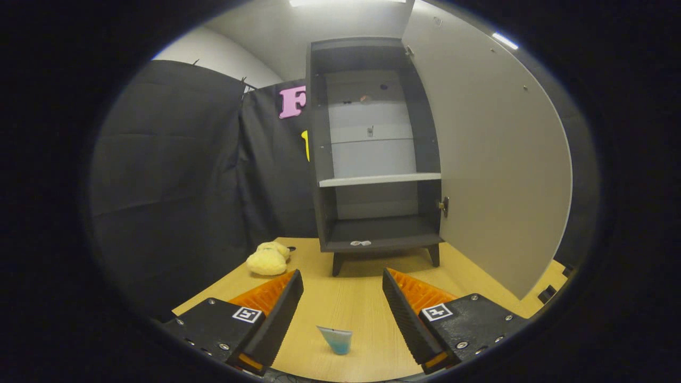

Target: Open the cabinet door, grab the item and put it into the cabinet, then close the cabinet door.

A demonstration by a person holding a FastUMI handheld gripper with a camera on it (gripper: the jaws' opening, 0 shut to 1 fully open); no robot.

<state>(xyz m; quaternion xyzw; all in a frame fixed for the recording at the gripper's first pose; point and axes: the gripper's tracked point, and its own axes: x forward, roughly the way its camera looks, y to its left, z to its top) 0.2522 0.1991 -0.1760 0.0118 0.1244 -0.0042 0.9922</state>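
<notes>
Gripper view: taken low over the worktop (346, 303), looking along the two fingers toward the cabinet.
Claw (343, 290): spread wide, nothing between the fingers; pads face each other over bare wood.
Cabinet (372, 159): dark body on short legs, standing on the worktop beyond the fingers.
Cabinet door (495, 159): swung fully open to the right on its hinges; opening step looks done, and the door stands clear of the way in.
Shelf (380, 179): pale board across the middle, bare; lower compartment beneath it also appears empty apart from a small pale mark at its front lip.
Plush toy (268, 259): yellow, soft, lying on the worktop beside the cabinet's left leg, ahead of and left of the left finger; likely the item to stow, not yet grasped.
Blue cup (337, 340): small, translucent, on the worktop between the fingers, close in; purpose unclear.
Judgement: wide spread suits closing on the bulky, yielding toy next.
</notes>
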